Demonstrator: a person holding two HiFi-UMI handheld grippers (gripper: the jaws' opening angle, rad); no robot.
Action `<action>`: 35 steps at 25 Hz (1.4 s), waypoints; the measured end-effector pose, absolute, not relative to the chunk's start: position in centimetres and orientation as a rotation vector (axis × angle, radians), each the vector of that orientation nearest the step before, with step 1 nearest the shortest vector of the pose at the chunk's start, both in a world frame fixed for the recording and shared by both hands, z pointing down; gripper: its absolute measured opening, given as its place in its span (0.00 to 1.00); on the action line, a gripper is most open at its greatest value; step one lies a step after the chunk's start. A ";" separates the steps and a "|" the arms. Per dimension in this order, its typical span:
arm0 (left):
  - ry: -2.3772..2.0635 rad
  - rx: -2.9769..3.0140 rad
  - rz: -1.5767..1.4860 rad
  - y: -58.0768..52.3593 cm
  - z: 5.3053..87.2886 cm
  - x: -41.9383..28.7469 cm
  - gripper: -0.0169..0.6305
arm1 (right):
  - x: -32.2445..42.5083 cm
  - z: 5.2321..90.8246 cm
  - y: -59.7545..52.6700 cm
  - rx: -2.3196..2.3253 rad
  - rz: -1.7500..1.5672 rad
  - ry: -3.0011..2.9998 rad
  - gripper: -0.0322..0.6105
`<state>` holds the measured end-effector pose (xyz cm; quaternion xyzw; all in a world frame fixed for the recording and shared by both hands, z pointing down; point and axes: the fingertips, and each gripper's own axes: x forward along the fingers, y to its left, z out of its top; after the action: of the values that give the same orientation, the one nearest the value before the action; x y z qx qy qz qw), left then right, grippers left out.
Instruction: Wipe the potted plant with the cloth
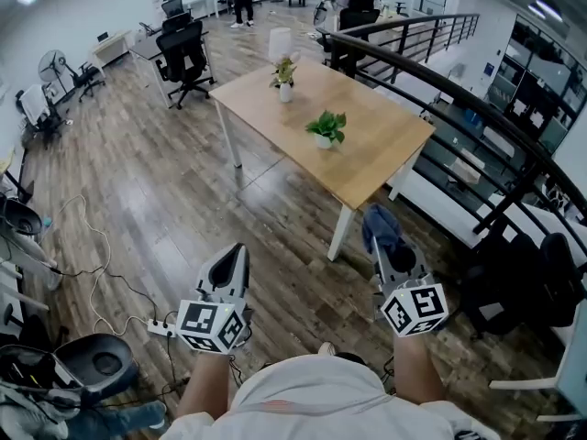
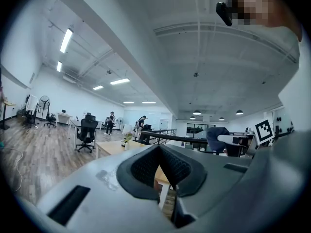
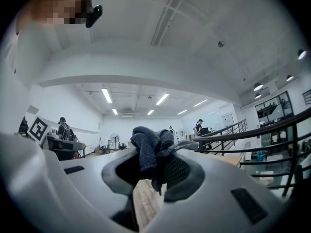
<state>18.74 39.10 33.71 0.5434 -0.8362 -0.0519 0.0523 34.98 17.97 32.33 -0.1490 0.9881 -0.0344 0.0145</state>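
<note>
A small green potted plant (image 1: 326, 128) in a white pot stands near the middle of a light wooden table (image 1: 385, 145) some way ahead. A second plant with pale flowers (image 1: 284, 75) stands at the table's far end, also in the left gripper view (image 2: 126, 140). My right gripper (image 1: 383, 236) is shut on a dark blue-grey cloth (image 1: 380, 225), which bunches out of its jaws (image 3: 151, 155). My left gripper (image 1: 231, 262) is shut with nothing in it (image 2: 158, 168). Both are held level, well short of the table.
A black railing (image 1: 459, 117) curves along the right behind the table. Black office chairs (image 1: 186, 55) and desks stand at the back left, with people further off. Cables and a power strip (image 1: 160, 328) lie on the wooden floor at my left.
</note>
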 end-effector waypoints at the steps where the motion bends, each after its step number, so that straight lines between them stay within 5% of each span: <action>1: -2.546 1.647 -0.157 38.7 33.8 18.9 0.05 | 35.0 32.5 17.4 -0.451 -0.121 3.075 0.28; 19: -2.492 1.585 -0.141 28.4 37.4 15.3 0.05 | 30.2 37.0 8.1 -0.310 -0.298 3.130 0.28; 35: -2.330 1.782 -0.126 21.9 38.4 -5.5 0.05 | 11.8 38.3 3.1 -0.563 -0.261 3.176 0.28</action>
<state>-5.46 21.90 38.38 0.6039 -0.7893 -0.0426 0.1025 11.83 3.11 38.32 -0.1737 0.9803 -0.0807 -0.0474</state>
